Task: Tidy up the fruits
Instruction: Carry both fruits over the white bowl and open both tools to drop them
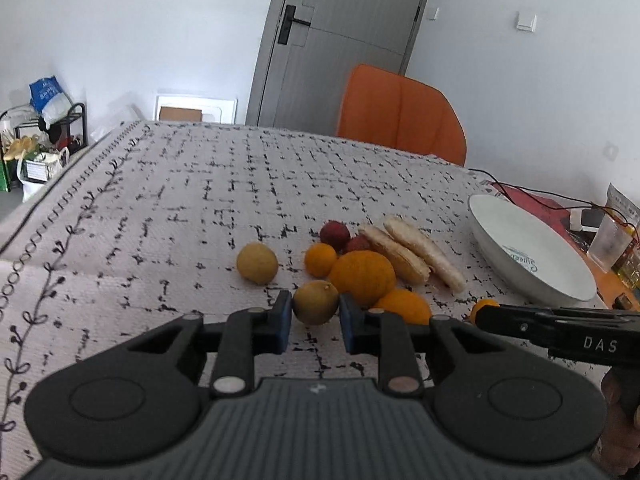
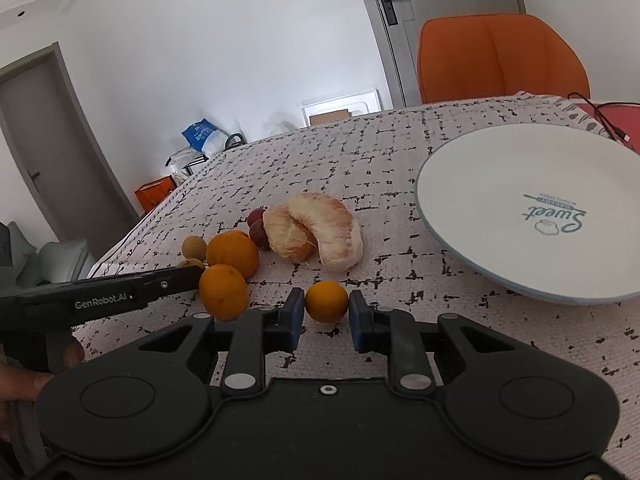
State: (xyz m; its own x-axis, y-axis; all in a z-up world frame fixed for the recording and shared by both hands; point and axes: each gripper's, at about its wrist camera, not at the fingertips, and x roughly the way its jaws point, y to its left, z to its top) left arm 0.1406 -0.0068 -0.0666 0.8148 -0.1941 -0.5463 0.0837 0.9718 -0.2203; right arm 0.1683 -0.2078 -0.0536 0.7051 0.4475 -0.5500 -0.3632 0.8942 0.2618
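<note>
My left gripper (image 1: 315,305) is shut on a small yellow-brown round fruit (image 1: 316,300) that rests on the patterned tablecloth (image 1: 180,200). My right gripper (image 2: 326,304) is shut on a small orange (image 2: 326,300), also down on the cloth. Beyond them lies a cluster: two larger oranges (image 1: 362,278) (image 2: 232,254), two red lychees (image 1: 334,235), two peeled pomelo segments (image 2: 332,232), and a separate yellow fruit (image 1: 257,263). A white plate (image 2: 500,184) sits to the right with nothing on it. Each gripper shows side-on in the other's view, the right gripper (image 1: 486,314) and the left gripper (image 2: 192,276).
An orange chair (image 1: 400,116) stands behind the table's far edge. A cable (image 1: 532,194), a plastic cup (image 1: 610,242) and small items crowd the right end past the plate. The table drops off along its left edge (image 1: 24,216). A person's hand (image 2: 24,384) holds the left gripper.
</note>
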